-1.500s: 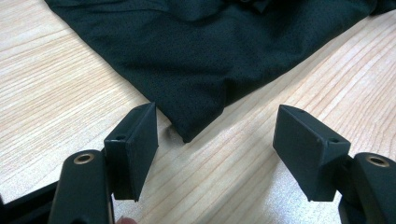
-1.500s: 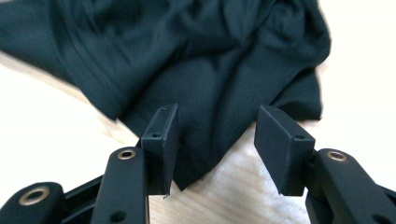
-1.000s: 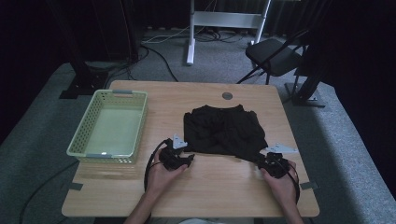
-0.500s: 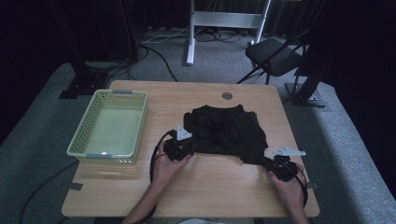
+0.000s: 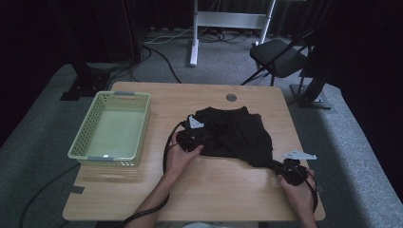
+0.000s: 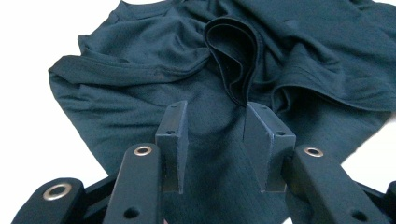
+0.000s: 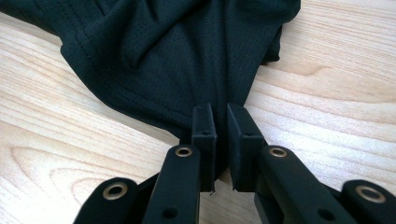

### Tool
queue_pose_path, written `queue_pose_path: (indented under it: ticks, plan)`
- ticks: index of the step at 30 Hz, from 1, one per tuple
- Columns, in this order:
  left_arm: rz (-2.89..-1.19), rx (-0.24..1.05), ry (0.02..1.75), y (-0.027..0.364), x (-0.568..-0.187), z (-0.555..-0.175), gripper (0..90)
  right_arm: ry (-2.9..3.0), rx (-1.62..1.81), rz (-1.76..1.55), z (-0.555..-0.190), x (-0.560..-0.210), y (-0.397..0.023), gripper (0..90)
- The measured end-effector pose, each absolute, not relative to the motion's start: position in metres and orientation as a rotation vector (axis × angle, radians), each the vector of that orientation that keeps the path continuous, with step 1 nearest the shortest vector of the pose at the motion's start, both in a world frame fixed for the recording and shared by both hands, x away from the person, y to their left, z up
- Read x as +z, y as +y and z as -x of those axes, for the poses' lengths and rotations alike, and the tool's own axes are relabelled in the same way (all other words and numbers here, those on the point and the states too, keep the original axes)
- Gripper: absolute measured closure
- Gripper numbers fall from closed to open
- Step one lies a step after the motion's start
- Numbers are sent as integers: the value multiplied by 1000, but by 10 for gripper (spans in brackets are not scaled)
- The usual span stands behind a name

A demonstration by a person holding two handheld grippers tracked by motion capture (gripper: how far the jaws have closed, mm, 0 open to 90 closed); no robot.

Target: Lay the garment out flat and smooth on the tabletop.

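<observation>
from the high view, we see the black shirt (image 5: 233,135) bunched at the centre of the wooden table (image 5: 209,194), with the green basket (image 5: 114,130) well apart at its nine o'clock. our left gripper (image 5: 192,137) sits on the shirt's nine o'clock edge, and our right gripper (image 5: 280,167) holds the corner at its five o'clock, which trails out toward that hand. we judge the two grips are there to pull the cloth flat for folding.

in the left gripper view, our jaws stand partly apart with the shirt (image 6: 219,60) lying between and under them; a raised fold (image 6: 233,56) stands at twelve o'clock. the jaws have just been closing, yet we cannot tell whether the pads press the fabric.

in the right gripper view, our jaws are pinched nearly together on a gathered corner of the shirt (image 7: 187,51), the fabric fanning out toward twelve o'clock over the table (image 7: 327,70), so a pull would tension it.
</observation>
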State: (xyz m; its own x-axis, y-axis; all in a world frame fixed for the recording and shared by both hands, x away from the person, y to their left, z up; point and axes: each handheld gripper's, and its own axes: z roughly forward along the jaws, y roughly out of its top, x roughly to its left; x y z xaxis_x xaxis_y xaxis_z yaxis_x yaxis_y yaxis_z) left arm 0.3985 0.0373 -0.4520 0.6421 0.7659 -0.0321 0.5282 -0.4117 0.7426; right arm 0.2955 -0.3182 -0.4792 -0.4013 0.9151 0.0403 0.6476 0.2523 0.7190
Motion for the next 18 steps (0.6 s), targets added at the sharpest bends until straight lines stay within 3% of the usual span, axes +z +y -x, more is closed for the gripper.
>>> queue_pose_path:
  ticks: [18]
  plan:
    - [-2111,380,1053,25,-463,-434,662,2135,958,-1433,-295,-480,-321,823]
